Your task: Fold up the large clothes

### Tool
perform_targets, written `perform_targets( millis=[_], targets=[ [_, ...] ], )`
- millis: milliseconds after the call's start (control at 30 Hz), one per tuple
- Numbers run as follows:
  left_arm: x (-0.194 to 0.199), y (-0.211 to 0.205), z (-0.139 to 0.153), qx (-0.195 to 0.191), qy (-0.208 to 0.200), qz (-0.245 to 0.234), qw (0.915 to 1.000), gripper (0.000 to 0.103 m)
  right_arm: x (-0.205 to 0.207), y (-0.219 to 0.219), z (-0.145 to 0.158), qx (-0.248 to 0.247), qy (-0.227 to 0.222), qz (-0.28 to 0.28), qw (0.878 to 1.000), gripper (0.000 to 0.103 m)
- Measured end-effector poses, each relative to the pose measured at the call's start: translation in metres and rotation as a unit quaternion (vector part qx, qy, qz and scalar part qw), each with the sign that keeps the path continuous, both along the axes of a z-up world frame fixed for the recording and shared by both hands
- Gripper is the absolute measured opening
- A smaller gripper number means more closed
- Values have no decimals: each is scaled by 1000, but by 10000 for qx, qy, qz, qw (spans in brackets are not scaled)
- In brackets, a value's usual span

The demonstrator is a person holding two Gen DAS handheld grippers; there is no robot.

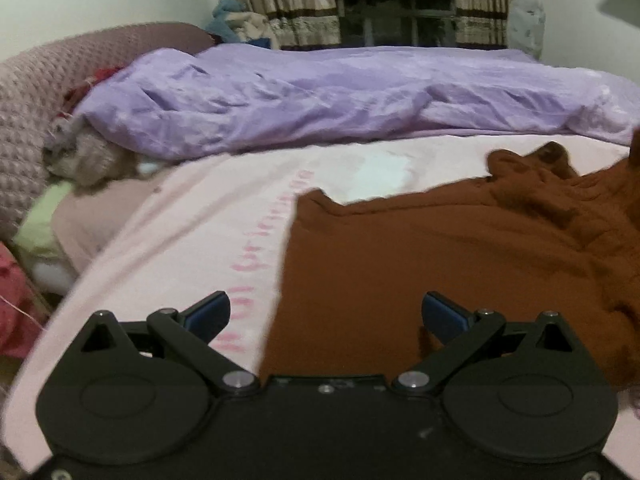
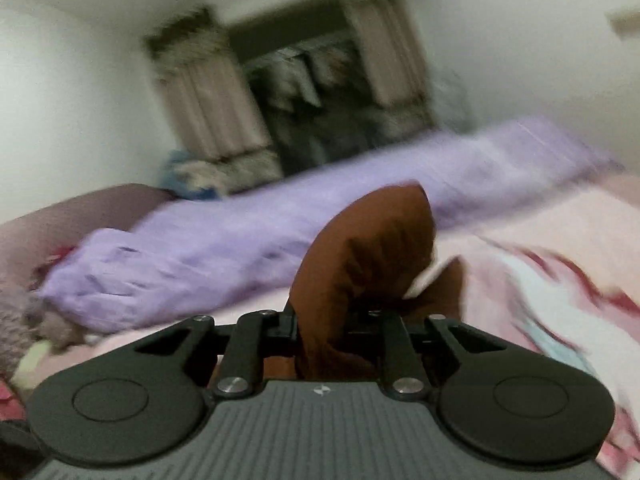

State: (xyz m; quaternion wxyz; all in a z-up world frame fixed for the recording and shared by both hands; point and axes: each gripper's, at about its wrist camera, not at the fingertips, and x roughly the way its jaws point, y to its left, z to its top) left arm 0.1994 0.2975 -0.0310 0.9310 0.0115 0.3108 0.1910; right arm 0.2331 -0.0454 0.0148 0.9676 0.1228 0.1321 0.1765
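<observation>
One brown garment point(image 1: 460, 248) lies on one pink sheet point(image 1: 192, 240). One purple quilt point(image 1: 320, 96) is behind it. Two curtains point(image 1: 288, 0) flank one window. Two grippers: left gripper point(image 1: 325, 312), right gripper point(image 2: 336, 328).

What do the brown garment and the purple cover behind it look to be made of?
Brown garment: a soft, matte knit or fleece, likely; it slumps in thick rounded folds with no shine. Purple cover: a thin, smooth woven fabric, faintly glossy, with fine sharp creases. Blur leaves the weave unclear.
</observation>
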Motion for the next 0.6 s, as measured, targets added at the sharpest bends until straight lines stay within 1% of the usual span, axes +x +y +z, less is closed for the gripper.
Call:
perform_targets(
  millis=[67,100,167,233,333,400,467,533,600],
  targets=[
    [-3,7,9,149,-43,214,9997,103,-5,48,15,-121,-180,366,9991,19],
    [-7,11,14,149,-109,232,9996,103,-10,75,20,-183,-280,611,9976,18],
    [-13,17,18,135,-150,235,9995,103,-25,123,23,-394,-557,951,9931,18],
    [-18,24,14,185,-95,299,9993,103,-36,162,19,-539,-596,1274,9886,18],
    [-25,37,-2,12,74,434,9990,103,-48,201,3,-614,-418,1643,9836,18],
    [-28,42,-18,-106,225,519,9983,103,-42,220,-20,-784,-98,1757,9813,18],
    [-29,45,-33,-247,329,559,9976,103,-34,229,-42,-843,280,1820,9793,18],
    [-30,46,-42,-369,317,594,9970,103,-26,232,-61,-789,671,1901,9763,18],
    [-31,46,-48,-431,285,636,9966,103,-26,238,-73,-813,840,1925,9743,18]
  ],
)
